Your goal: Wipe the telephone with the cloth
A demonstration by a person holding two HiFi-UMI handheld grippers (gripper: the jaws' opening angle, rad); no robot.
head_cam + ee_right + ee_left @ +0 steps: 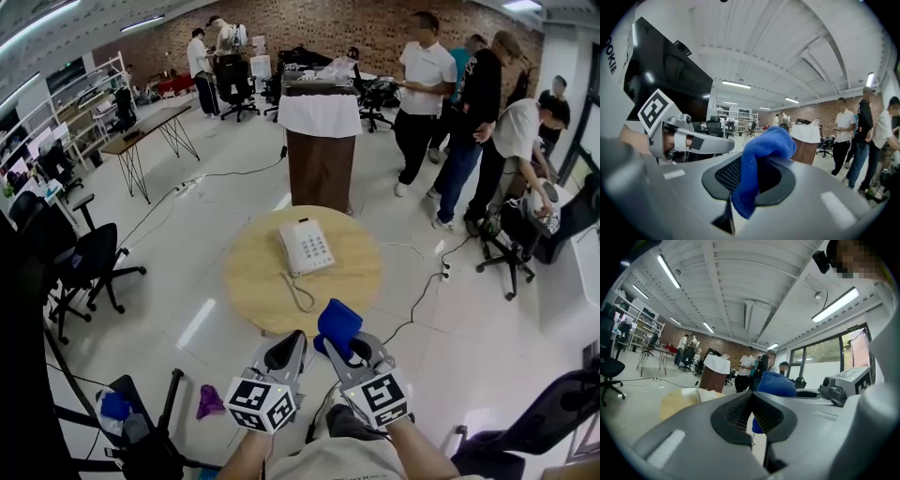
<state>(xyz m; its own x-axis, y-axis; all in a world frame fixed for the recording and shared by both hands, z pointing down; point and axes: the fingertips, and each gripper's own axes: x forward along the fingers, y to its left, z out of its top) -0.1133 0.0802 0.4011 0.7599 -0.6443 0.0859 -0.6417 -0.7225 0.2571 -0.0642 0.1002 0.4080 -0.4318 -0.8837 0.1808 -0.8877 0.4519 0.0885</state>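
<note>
- The right gripper (349, 349) has its fingers squeezed on the blue cloth (338, 322).
- The left gripper (287, 351) has its fingers closed and empty.
- The telephone (306, 247) lies mid-worktop (248, 281), apart from both.

The cloth (761, 154) in my right tool (749, 187) is blue, soft and nappy, probably microfibre. That tool and my left tool (752, 418) have matt grey plastic shells with black meshed pads (738, 411). The telephone (306, 247) looks like smooth pale plastic. The bench (253, 281) is matt light wood and the floor (234, 159) is glossy.
</note>
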